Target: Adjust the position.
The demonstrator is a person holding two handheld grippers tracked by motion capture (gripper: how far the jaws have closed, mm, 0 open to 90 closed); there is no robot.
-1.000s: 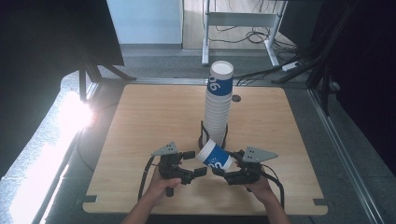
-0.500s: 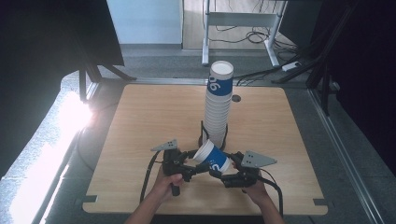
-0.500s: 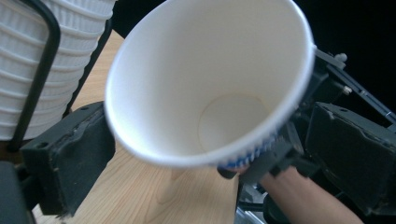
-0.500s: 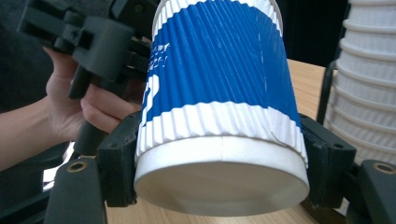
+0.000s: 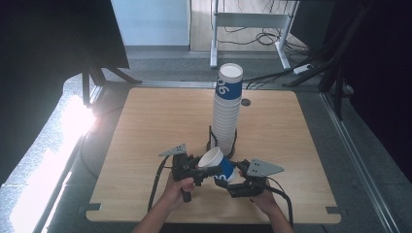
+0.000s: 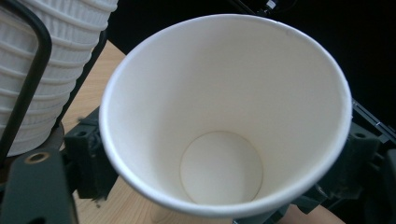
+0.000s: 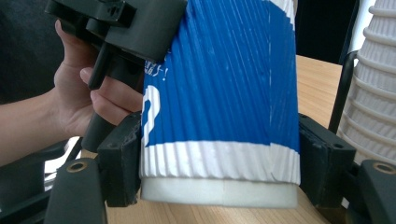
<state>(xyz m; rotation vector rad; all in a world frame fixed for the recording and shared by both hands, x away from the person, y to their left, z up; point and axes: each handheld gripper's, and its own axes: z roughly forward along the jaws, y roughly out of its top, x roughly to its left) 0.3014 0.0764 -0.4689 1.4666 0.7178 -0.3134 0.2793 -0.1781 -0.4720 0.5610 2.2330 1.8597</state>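
Observation:
A ribbed blue-and-white paper cup hangs tilted just above the table's front, its mouth facing up and left. My right gripper is shut on its base, with both pads pressed against the white bottom band of the cup. My left gripper reaches in from the mouth end. Its jaws have just been closing with the cup between them, and one pad sits on each side of the wall behind the rim. The left gripper view looks straight into the empty white cup.
A tall stack of the same cups stands in a black wire holder just behind the held cup, close to both grippers. The wooden table has free room to the left and right. A small dark disc lies behind the stack.
The left gripper came in from the left to the cup's mouth end and closed its jaws around it. The cup tipped so that its mouth faces up and left. The right gripper kept its hold.

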